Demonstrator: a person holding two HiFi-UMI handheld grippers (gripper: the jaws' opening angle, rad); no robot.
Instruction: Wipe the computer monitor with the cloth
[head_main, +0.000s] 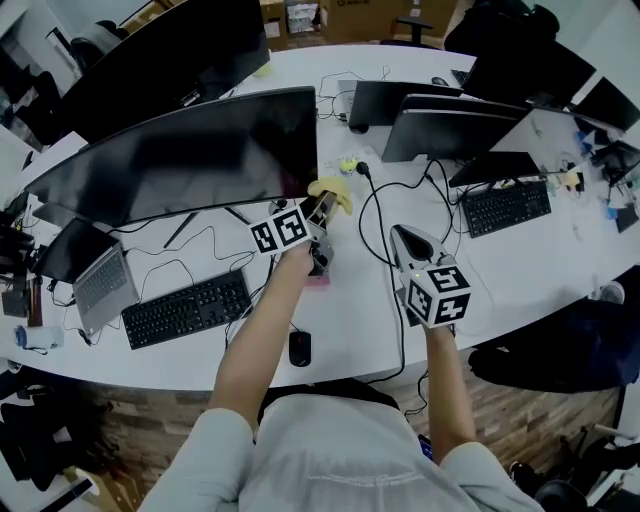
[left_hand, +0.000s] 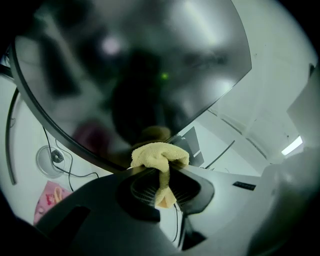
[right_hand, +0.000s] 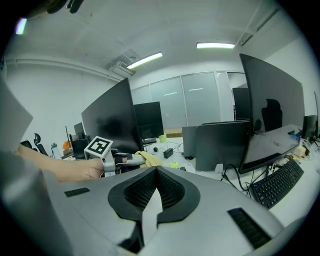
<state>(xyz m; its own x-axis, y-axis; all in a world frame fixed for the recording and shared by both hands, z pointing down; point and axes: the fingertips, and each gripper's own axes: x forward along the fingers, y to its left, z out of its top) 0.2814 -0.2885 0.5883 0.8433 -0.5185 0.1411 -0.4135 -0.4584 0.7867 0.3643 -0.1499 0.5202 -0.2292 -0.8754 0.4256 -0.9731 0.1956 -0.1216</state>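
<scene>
Curved monitor (head_main: 190, 160) on the white desk (head_main: 350, 330), cloth at its corner

My left gripper (left_hand: 162, 172) pinches the yellow cloth (left_hand: 159, 155) between its jaws, just at the lower right edge of the screen. My right gripper (right_hand: 156, 172) hangs over the desk, apart from the monitor, its jaws pressed together with nothing between them

From the head we looked steeply down on the white tabletop (head_main: 520, 270), our arms reaching forward. The camera on the left hand-held gripper (left_hand: 161, 167) faced upward, very near the monitor (left_hand: 130, 75), whose dark screen filled most of its view. The camera on the right hand-held gripper (right_hand: 154, 171) looked level across the tabletop toward the left one, sharing it, the cloth (right_hand: 148, 159) and the monitor with the head view.
</scene>
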